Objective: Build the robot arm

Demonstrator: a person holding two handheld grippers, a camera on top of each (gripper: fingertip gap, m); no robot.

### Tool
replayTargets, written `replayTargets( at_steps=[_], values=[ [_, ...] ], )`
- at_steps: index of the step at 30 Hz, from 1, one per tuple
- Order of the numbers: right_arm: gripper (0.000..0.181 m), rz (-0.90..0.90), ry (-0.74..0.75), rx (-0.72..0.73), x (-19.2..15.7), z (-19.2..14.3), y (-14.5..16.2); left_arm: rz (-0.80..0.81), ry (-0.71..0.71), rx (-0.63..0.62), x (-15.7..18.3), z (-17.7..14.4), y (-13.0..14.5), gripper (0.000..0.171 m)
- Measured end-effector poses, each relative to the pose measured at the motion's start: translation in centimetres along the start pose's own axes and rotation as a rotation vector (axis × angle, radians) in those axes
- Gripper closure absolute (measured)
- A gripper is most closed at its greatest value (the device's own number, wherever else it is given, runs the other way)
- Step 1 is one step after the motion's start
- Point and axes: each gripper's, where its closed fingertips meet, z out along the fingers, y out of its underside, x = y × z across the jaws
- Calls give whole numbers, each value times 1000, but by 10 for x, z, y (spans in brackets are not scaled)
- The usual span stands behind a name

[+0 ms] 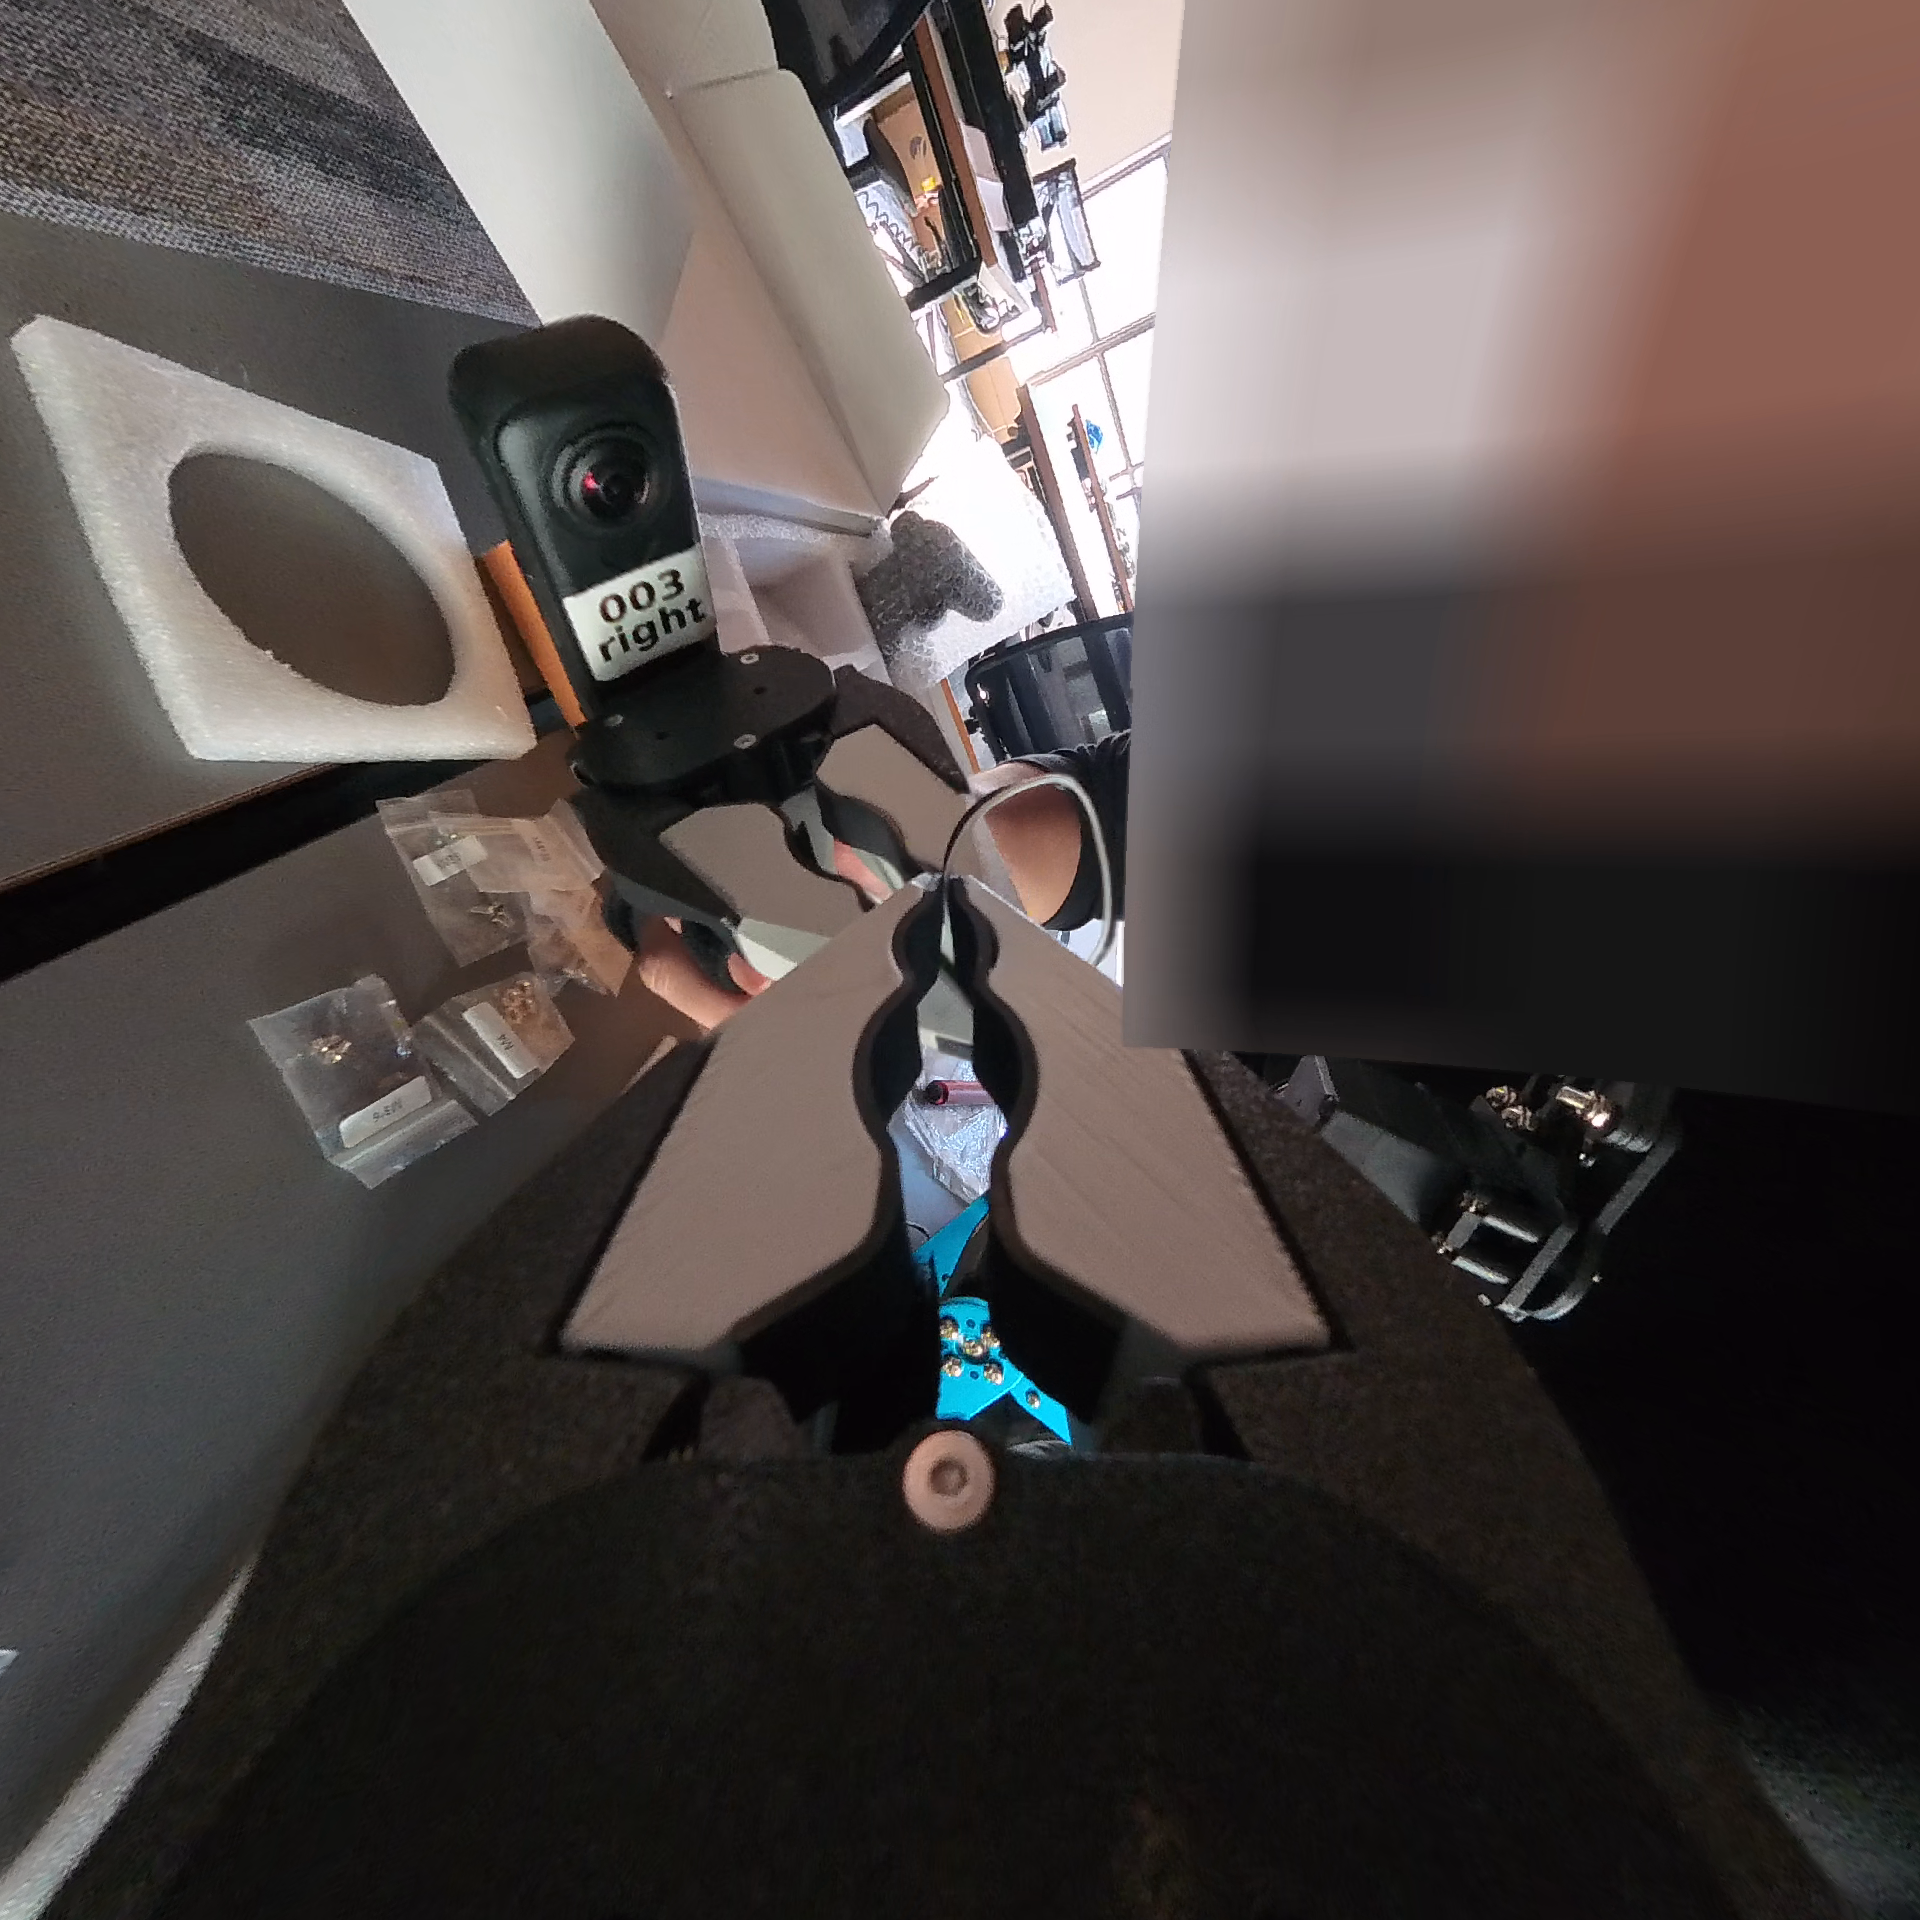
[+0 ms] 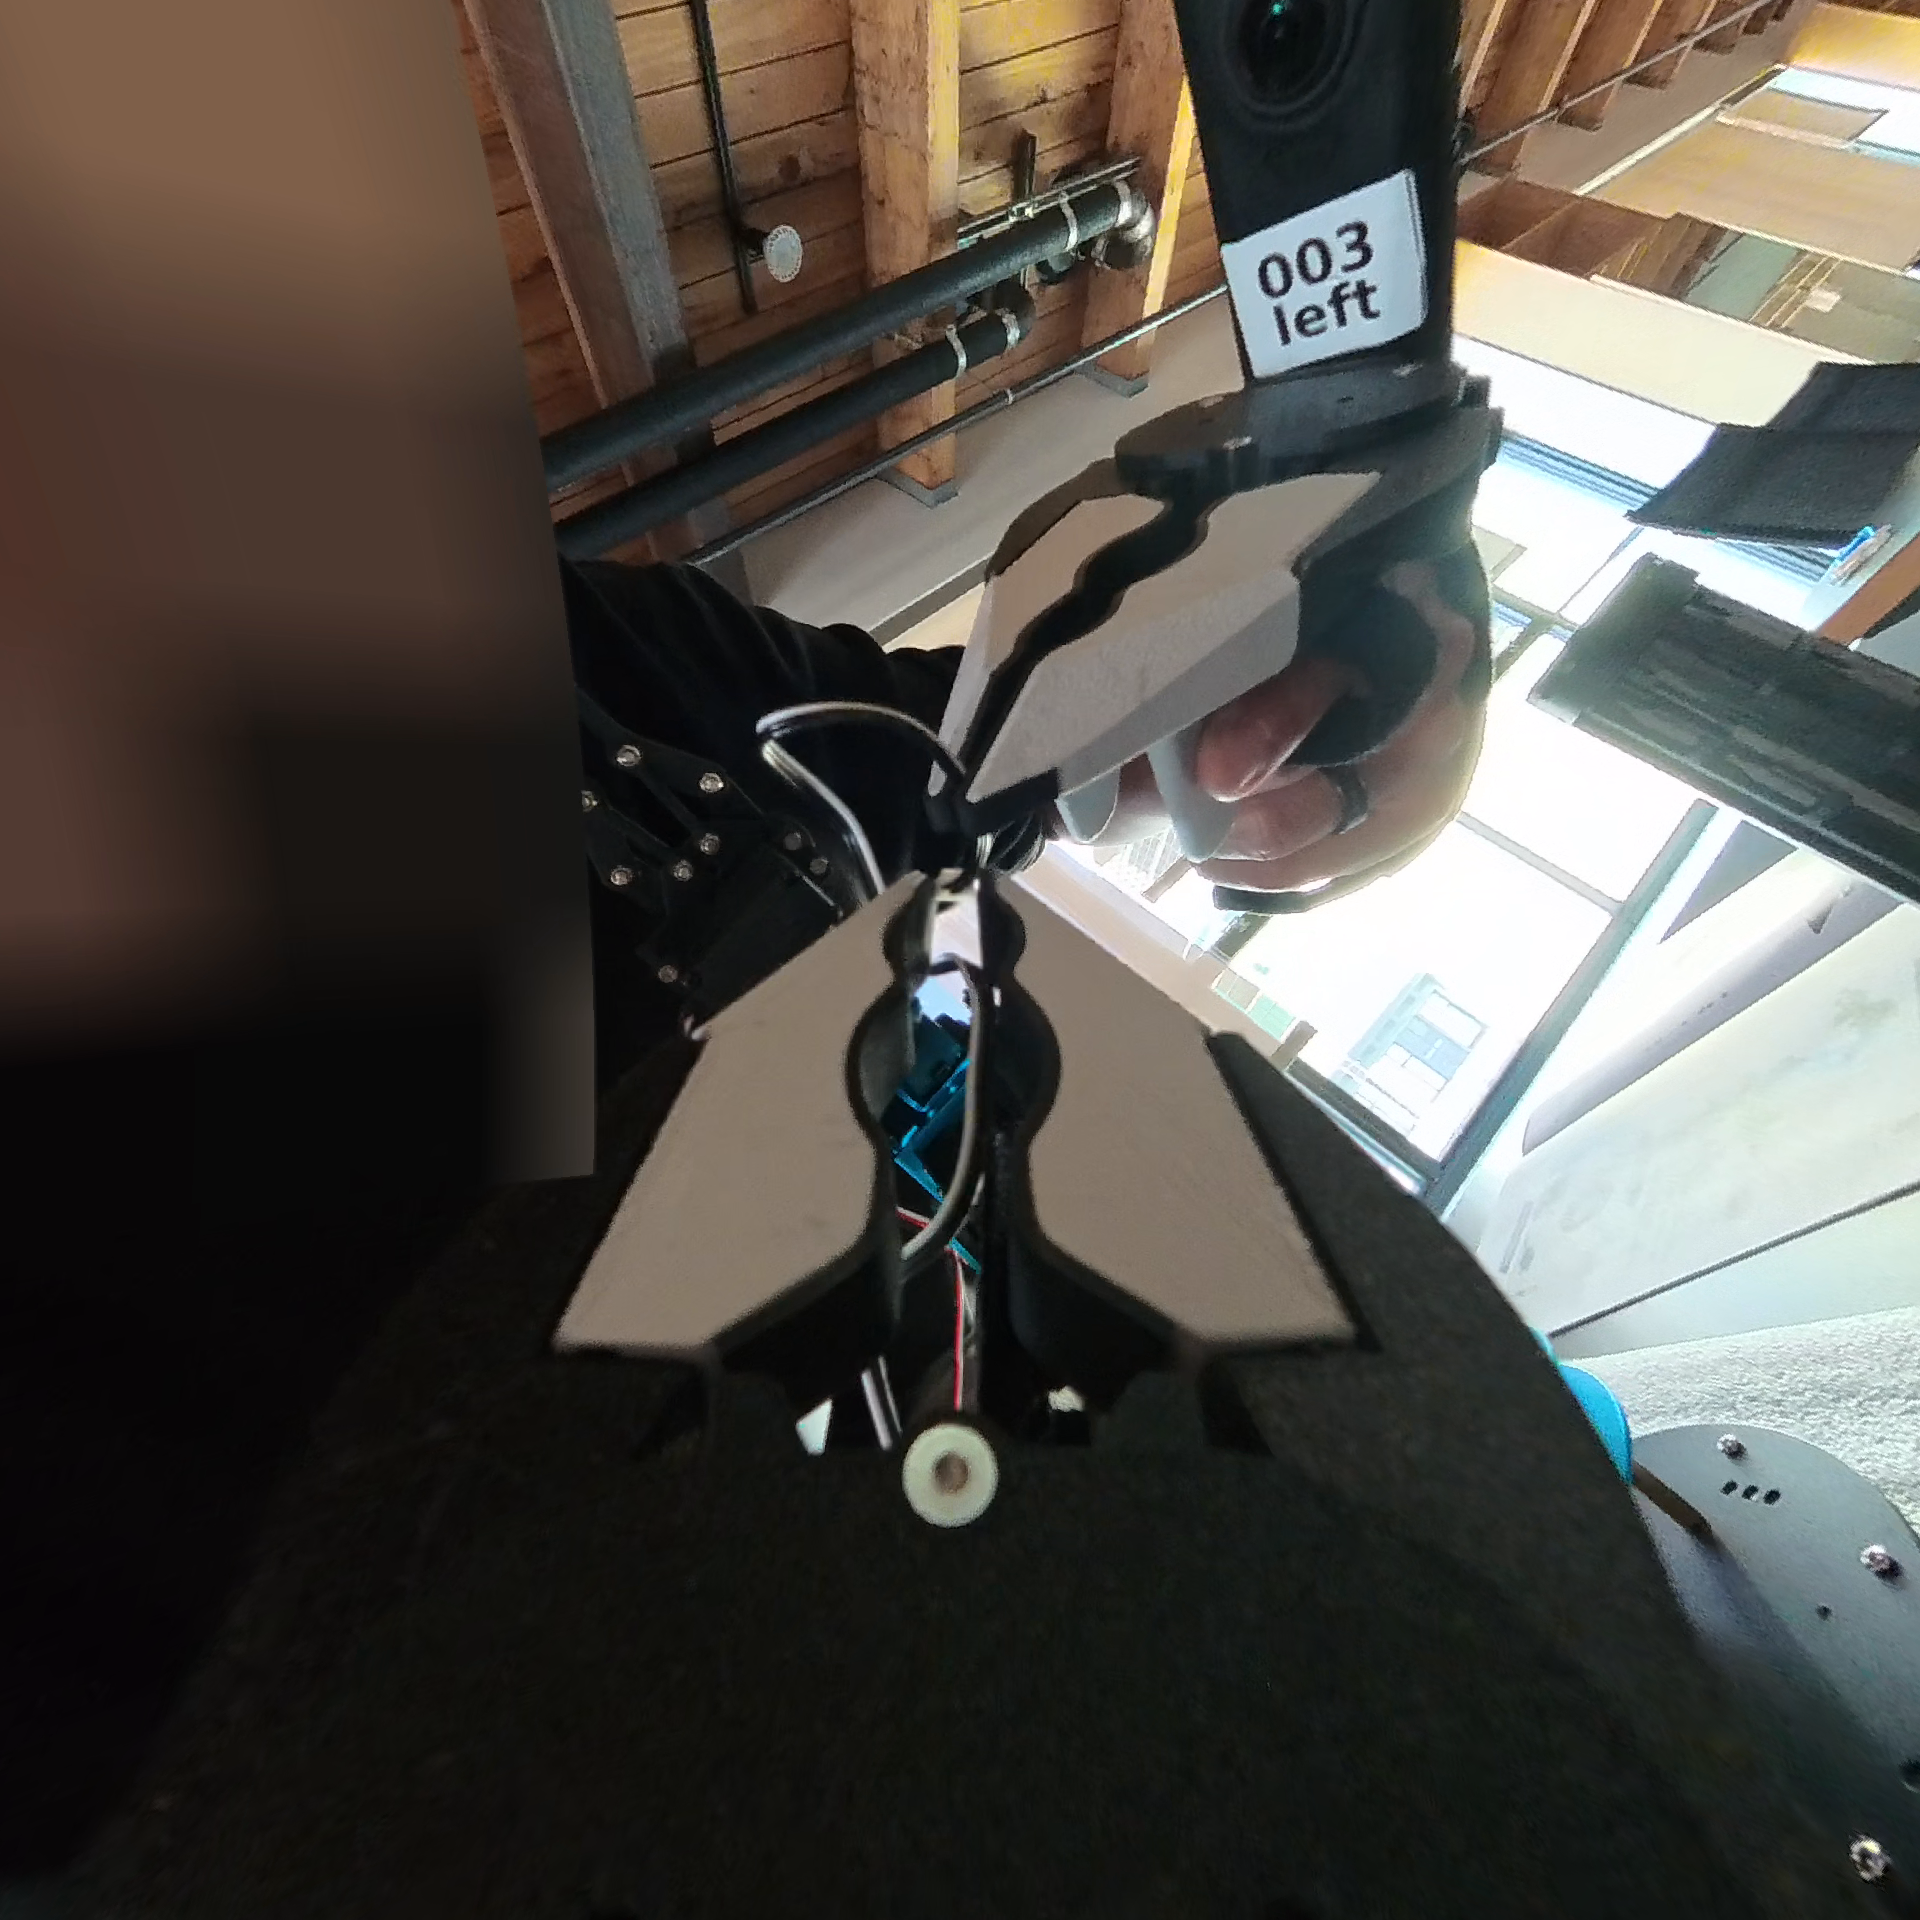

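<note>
Left gripper (image 1: 943, 894) jaws closed, tips meeting. Right gripper (image 2: 951, 883) likewise closed, at its 10 o'clock; tips nearly touching.

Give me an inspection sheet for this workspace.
Surface: grey table, mostly bare.
Job's things: blue metal part with brass screws, seen between the left tool's fingers.
Clutter: white foam block with a round hole; small bags of hardware.
Grippers: left tool shut on a thin wire; right tool shut on the same wire bundle.
Cables: black and white wires looping between both tools; red wire lower down.
Surroundings: wooden beams and black pipes overhead; windows.
</note>
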Motion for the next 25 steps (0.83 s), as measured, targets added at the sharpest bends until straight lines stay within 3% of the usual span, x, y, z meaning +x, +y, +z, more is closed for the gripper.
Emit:
replayTargets(
  at_steps=[8, 10, 13, 15, 17, 19, 25],
  values=[
    [177, 30, 70, -60, 7, -3, 10, -15, -46, -44, -6, -1, 9, 169],
    [177, 71, 143, -140, 14, -11, 22, -45, -95, -76, -14, -6, 18, 139],
    [177, 235, 235, -348, 27, -27, 53, -102, -157, -129, -19, -19, 40, 138],
    [175, 400, 247, -431, 33, -35, 70, -217, -201, -202, -20, -27, 65, 139],
    [177, 587, 127, -413, 25, -29, 73, -474, -283, -335, -23, -39, 102, 153],
    [175, 652, 71, -437, 22, -25, 81, -713, -171, -361, 3, -44, 113, 147],
    [175, 724, -34, -434, 14, -18, 85, -784, -161, -427, 17, -46, 129, 131]
  ],
)
